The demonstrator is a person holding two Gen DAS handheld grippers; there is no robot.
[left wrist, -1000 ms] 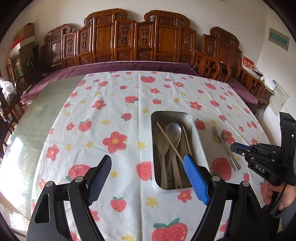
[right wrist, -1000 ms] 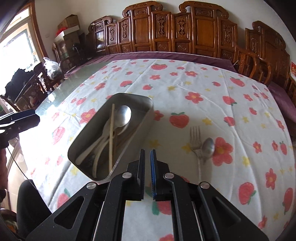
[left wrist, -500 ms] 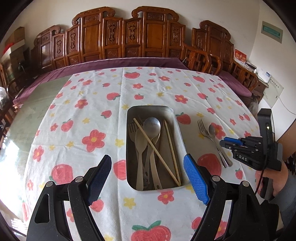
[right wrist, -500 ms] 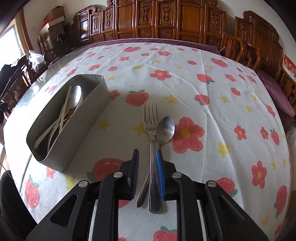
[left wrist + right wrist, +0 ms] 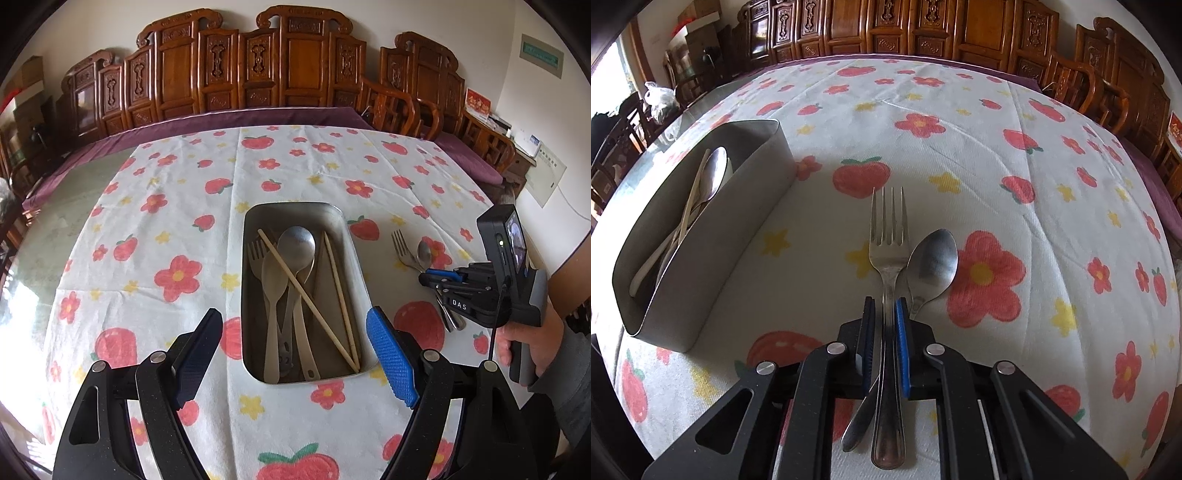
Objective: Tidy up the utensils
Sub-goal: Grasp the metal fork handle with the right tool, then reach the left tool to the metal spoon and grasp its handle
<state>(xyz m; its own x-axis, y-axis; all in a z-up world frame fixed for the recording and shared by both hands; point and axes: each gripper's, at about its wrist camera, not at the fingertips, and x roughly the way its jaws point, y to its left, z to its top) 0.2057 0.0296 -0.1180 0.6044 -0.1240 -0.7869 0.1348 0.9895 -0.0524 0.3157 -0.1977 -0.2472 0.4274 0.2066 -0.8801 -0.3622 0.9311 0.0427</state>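
A metal fork (image 5: pixel 888 236) and a metal spoon (image 5: pixel 932 263) lie side by side on the flowered tablecloth, right of a metal utensil box (image 5: pixel 713 236). My right gripper (image 5: pixel 885 308) is low on the cloth with its fingers narrowly apart on either side of the fork's handle; the spoon's handle crosses under the fork there. In the left wrist view the box (image 5: pixel 360 258) holds spoons, a fork and chopsticks (image 5: pixel 308 291). My left gripper (image 5: pixel 295 334) is wide open and empty, above the box's near end. The right gripper (image 5: pixel 424 277) shows over the fork (image 5: pixel 400 247) and spoon (image 5: pixel 424 253).
The tablecloth (image 5: pixel 1015 184) covers a glass-topped table with a purple cloth at the far edge. Carved wooden chairs (image 5: pixel 295 62) line the far side and right. The table's right edge is near the fork and spoon.
My right gripper swung from over the box to the fork, dropped to the cloth, opened slightly and now straddles the fork's handle. My left gripper shifted until the box sits centred between its open fingers.
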